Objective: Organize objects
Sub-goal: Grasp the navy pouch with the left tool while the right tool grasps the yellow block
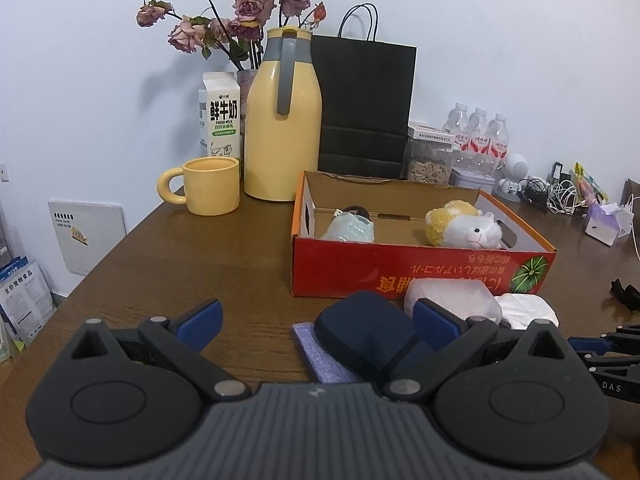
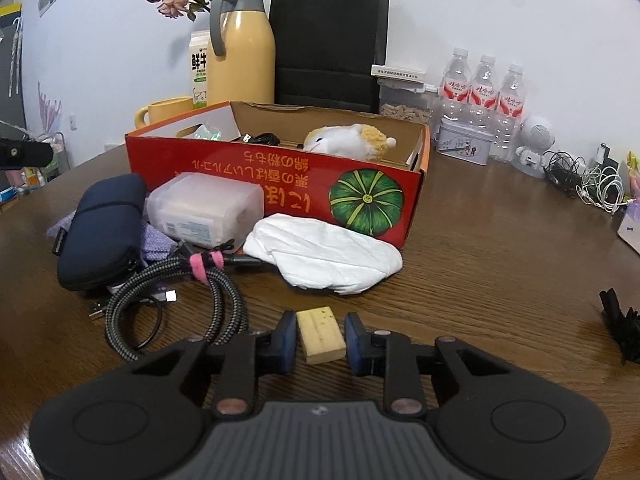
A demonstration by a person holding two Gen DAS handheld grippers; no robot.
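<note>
My right gripper (image 2: pixel 320 340) sits low over the wooden table, its blue pads against both sides of a small yellow block (image 2: pixel 320 334). My left gripper (image 1: pixel 320 320) is open wide, with a navy zip case (image 1: pixel 368 336) lying between its fingers, close to the right one, on a purple cloth (image 1: pixel 320 356). Behind them stands the red cardboard box (image 2: pixel 280 184) with a pumpkin picture, holding a plush toy (image 2: pixel 344 142). In front of the box lie a translucent plastic box (image 2: pixel 204 208), a white crumpled cloth (image 2: pixel 324 256) and a braided cable (image 2: pixel 224 300) with a pink tie.
At the back stand a yellow jug (image 1: pixel 280 120), a yellow mug (image 1: pixel 212 190), a milk carton (image 1: pixel 220 116), a black paper bag (image 1: pixel 364 104) and water bottles (image 2: pixel 484 96). Tangled chargers (image 2: pixel 592 184) lie far right, a black clip (image 2: pixel 620 328) near the right edge.
</note>
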